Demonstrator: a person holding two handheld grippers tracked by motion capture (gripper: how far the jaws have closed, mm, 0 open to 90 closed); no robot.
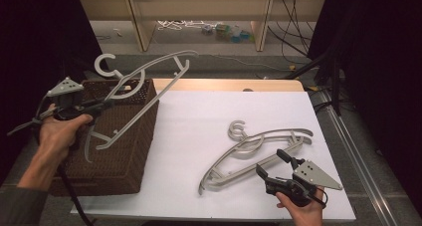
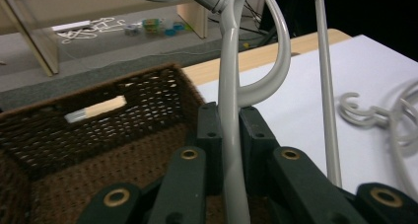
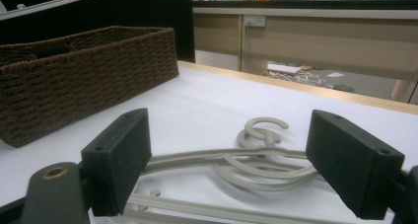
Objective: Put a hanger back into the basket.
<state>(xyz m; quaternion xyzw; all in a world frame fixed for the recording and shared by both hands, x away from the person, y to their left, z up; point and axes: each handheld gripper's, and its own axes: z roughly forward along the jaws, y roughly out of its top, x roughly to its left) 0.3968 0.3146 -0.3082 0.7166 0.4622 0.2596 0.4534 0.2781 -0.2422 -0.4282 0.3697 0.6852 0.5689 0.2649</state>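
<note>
Two sets of fingers noted. Left fingers point(image 2: 229, 135) clamped on the grey arm of a lifted hanger point(image 1: 144, 81), pads pressing either side of it in the left gripper view. Left gripper point(image 1: 102, 105) held in the left hand point(image 1: 59, 131), above the near left part of the wicker basket point(image 1: 129, 151). Lifted hanger clear of the surface, tilted, hook point(image 1: 107, 64) at upper left past the basket's far rim, far end reaching up and right over the white surface point(image 1: 199, 116). Inside the basket, a pale handle slot point(image 2: 96, 109) seen in the far wall. Right fingers point(image 3: 118, 160) spread wide apart, gripping nothing. Right gripper point(image 1: 271, 165) held low in the right hand point(image 1: 303, 208) at the near right of the surface, pointing at a second hanger point(image 1: 254, 154). Second hanger lying flat on the surface, hook point(image 1: 238, 130) toward the far side, just beyond the open fingers; contact with them not confirmed. Basket standing at the left edge of the surface, well apart from the second hanger. Floor beyond the surface carrying loose cables point(image 1: 181, 24) and small items.
</note>
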